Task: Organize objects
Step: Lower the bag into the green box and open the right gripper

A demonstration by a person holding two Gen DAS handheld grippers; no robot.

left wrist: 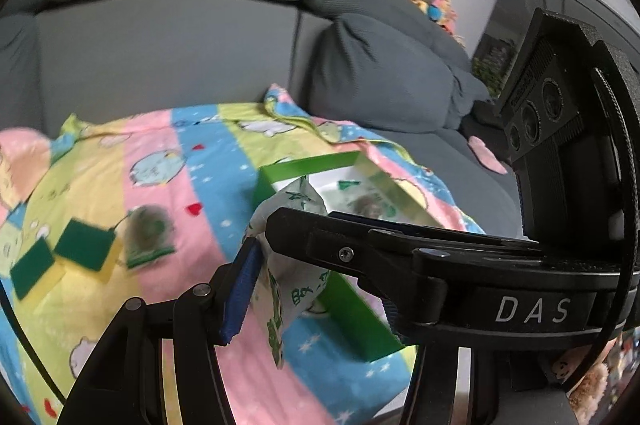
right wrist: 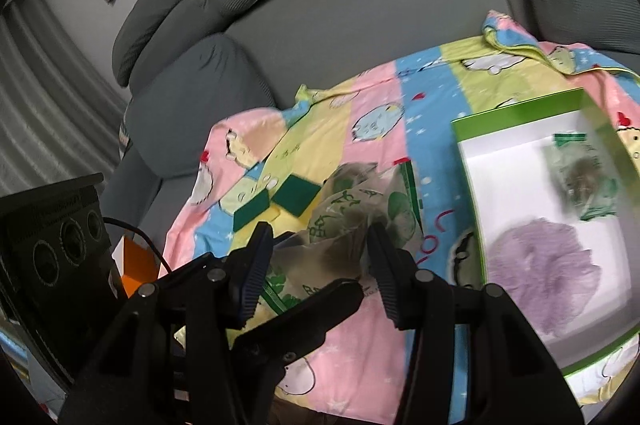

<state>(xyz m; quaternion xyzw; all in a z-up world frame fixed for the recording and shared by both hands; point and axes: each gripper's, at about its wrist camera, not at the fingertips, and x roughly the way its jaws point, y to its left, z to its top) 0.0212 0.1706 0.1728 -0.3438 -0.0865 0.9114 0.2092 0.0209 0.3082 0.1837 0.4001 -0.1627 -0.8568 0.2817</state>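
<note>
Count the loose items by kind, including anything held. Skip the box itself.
Packets: 3 (held, on blanket, in box)
Sponges: 2
Purple mesh puff: 1
Total: 6

Soft cloth, thin crinkly plastic, glossy card

The striped cartoon blanket [right wrist: 372,129] is smooth matt cloth over a ribbed grey fabric sofa [left wrist: 176,37]. The printed bag [right wrist: 352,221] is thin, crinkled translucent plastic. The green box [right wrist: 520,109] looks like glossy card, white inside. Sponges [left wrist: 84,245] carry rough green scouring tops; the purple puff [right wrist: 548,265] is gathered mesh.
</note>
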